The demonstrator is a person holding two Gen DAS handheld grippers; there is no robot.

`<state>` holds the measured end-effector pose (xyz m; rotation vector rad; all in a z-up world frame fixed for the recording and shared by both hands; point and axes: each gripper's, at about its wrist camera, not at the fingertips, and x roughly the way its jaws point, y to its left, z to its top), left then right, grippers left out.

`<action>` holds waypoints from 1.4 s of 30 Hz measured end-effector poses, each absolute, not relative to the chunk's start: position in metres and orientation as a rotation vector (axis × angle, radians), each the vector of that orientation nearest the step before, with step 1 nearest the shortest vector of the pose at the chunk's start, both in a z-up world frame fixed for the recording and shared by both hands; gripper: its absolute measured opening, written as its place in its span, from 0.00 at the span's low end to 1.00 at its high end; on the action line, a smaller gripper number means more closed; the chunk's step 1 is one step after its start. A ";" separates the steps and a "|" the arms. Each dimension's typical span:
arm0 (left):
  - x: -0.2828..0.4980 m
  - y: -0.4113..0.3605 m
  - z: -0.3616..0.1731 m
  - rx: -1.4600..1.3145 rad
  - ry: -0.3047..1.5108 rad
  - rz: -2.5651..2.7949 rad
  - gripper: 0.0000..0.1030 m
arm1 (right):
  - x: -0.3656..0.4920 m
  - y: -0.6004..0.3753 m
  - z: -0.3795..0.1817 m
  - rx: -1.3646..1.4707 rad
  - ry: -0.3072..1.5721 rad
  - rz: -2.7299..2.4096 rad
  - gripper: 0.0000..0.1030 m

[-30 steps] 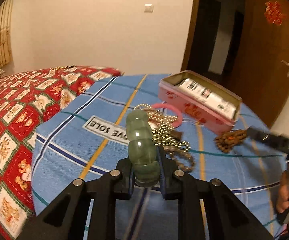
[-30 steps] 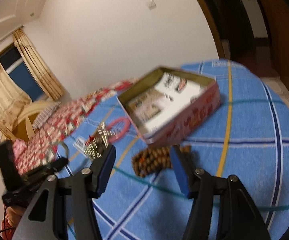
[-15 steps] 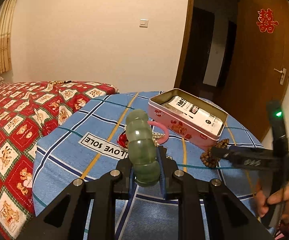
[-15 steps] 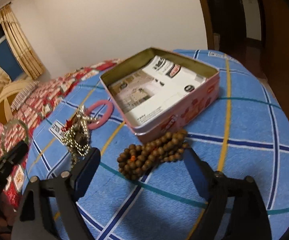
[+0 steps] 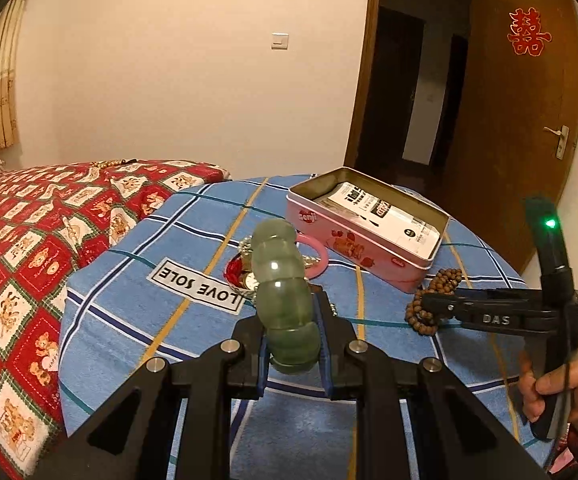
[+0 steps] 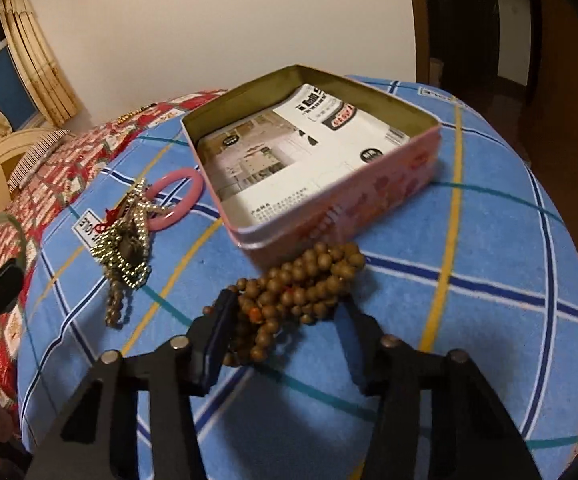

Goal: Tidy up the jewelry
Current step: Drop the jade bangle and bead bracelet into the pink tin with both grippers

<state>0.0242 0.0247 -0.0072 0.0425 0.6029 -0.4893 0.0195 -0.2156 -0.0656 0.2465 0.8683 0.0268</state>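
The left gripper pinches a green bracelet made of fat, glassy beads, and the bracelet stands up tall between the two pads, above a blue checked cloth. It blocks part of the view — behind it a heap of gold chains with a red bit and a pink ring bangle peek out on each side. Farther back sits a pink tin box with its lid off and a white printed paper lying flat inside. The right gripper is down low at a pile of brown wooden beads, just in front of the tin's near wall. Its jaws are closing, with the near end of the bead pile between them; the left pad is right at the beads, but I cannot tell if both pads press yet. The beads touch or nearly touch the tin. To the left of them lie the gold chains and the pink bangle, apart from the beads. A hand holds the right gripper's handle, where a small green light glows. A red patterned quilt lies beside the blue cloth — and a brown door stands open behind.
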 end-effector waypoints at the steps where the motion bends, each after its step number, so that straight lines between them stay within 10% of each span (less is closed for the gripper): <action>1: 0.024 0.023 -0.008 0.044 0.605 -0.492 0.19 | 0.014 -0.218 -0.065 0.261 0.860 0.044 0.50; 17: 0.048 -0.028 0.027 0.030 0.489 -0.578 0.19 | -0.008 -0.232 0.025 0.184 0.347 -0.025 0.49; 42: 0.174 -0.142 -0.024 0.114 0.611 -0.480 0.19 | 0.122 -0.266 -0.026 0.307 0.542 0.013 0.56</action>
